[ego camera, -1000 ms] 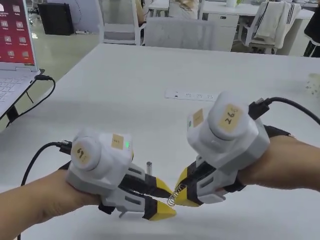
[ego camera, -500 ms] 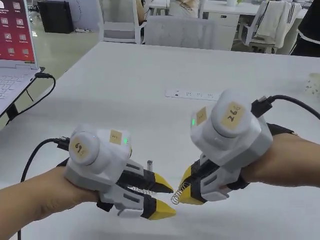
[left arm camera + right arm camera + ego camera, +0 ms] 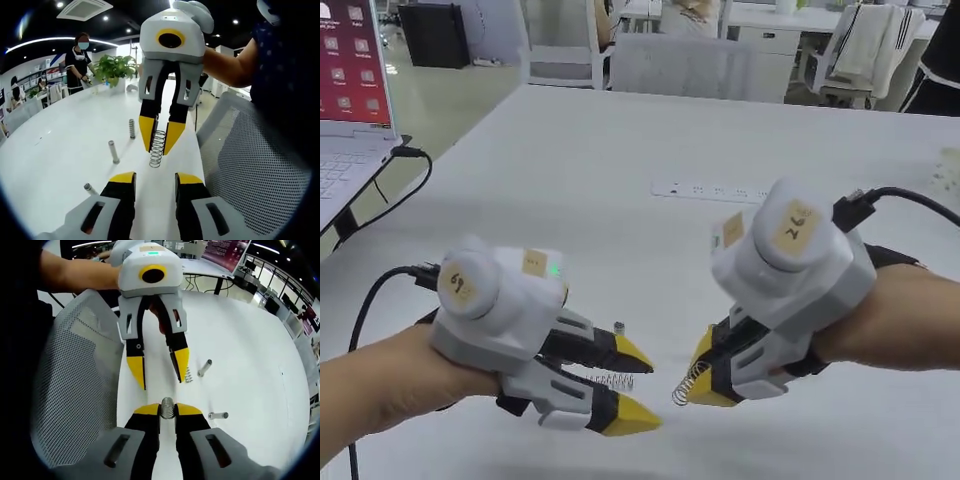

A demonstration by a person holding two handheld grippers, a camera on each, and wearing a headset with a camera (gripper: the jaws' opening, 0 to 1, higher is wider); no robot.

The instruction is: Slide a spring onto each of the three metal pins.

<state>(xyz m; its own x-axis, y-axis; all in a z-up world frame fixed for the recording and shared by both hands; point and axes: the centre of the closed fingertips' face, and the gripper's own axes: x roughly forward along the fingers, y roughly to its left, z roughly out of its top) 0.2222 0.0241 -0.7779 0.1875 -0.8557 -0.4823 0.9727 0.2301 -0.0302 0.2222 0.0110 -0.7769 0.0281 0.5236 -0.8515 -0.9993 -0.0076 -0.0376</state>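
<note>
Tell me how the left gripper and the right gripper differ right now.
Jaws: the left gripper stands open, while the right gripper is shut. Load: the left gripper holds nothing, while the right gripper pinches a spring that sticks out past its tips. Shared: both are white with black jaws and yellow tips, and they point toward each other above the white table.

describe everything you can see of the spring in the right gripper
The spring is a slim open coil of silvery wire, metal by its look. The right gripper's yellow fingers pinch one end; the rest juts free past their tips, down toward the white table near its edge. Whether the free end touches the table cannot be told.
</note>
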